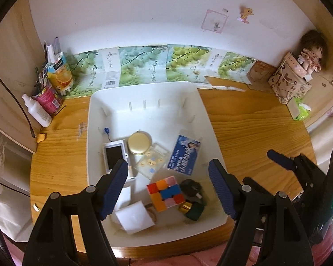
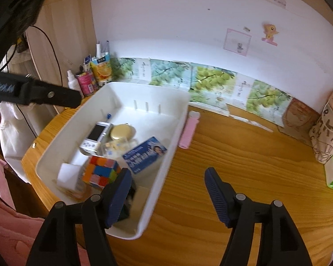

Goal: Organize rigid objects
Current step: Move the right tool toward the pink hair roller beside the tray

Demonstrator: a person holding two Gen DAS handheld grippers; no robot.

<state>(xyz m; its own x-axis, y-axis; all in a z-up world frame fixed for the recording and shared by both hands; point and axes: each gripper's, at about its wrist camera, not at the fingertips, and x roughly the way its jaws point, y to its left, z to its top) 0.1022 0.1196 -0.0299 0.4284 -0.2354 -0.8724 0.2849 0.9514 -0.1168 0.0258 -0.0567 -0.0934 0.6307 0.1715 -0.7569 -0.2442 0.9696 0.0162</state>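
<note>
Left hand-held gripper (image 1: 167, 186) wide and holding nothing, poised over the white bin (image 1: 95, 115), colour cube (image 1: 165, 192) lying just between its fingers. Right hand-held gripper (image 2: 167, 190) also wide and unladen (straddling the bin's near wall). Pink case (image 2: 188, 130) beside the bin, long axis toward the wall. Wooden worktop (image 2: 244, 150), white wall behind.

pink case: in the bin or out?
Out. The pink case lies flat on the wooden desk, just outside the white bin's right wall.
</note>
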